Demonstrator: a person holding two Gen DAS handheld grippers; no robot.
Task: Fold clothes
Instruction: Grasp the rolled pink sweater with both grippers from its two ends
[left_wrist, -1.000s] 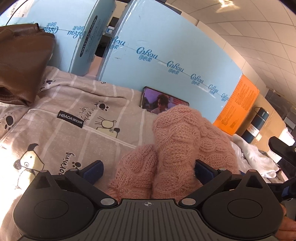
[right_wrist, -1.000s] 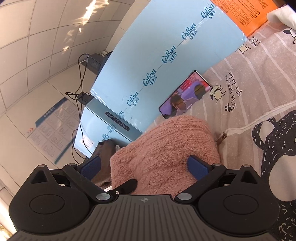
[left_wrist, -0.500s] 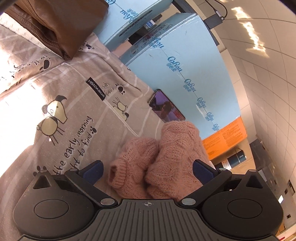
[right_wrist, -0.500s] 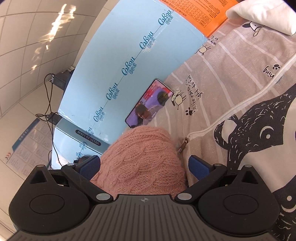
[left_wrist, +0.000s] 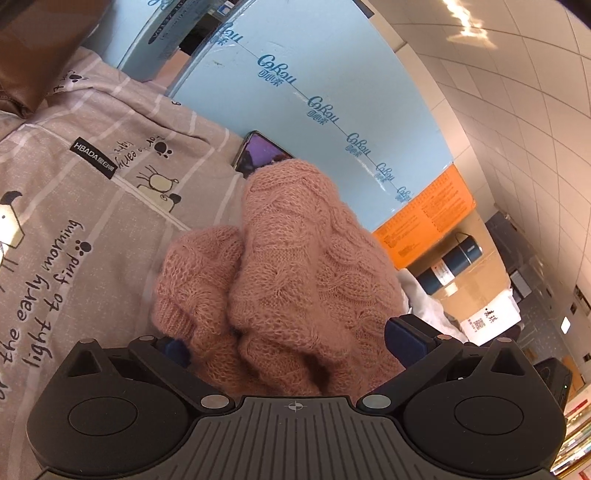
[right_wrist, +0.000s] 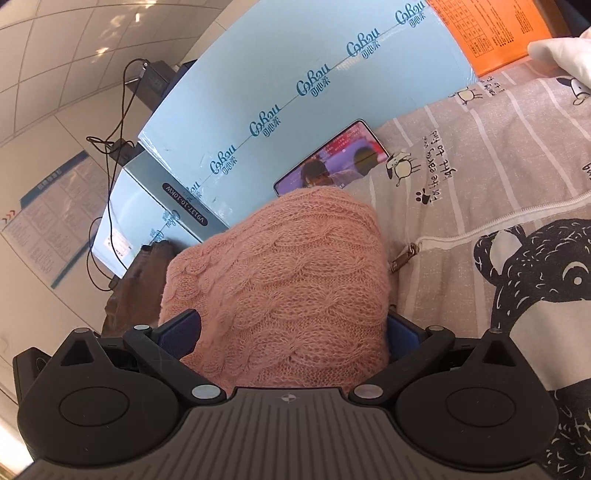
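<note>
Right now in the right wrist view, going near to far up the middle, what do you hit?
right hand-held gripper → pink knit sweater → phone → light blue board

It looks like a storeroom or workroom, not a home; big blue cartons (left_wrist: 306, 92) stand behind a printed bedsheet (right_wrist: 498, 155); cardboard boxes (left_wrist: 476, 284), tiled walls (right_wrist: 74, 55), a wall notice (right_wrist: 48, 221) and cables (right_wrist: 110, 122) show it.
</note>
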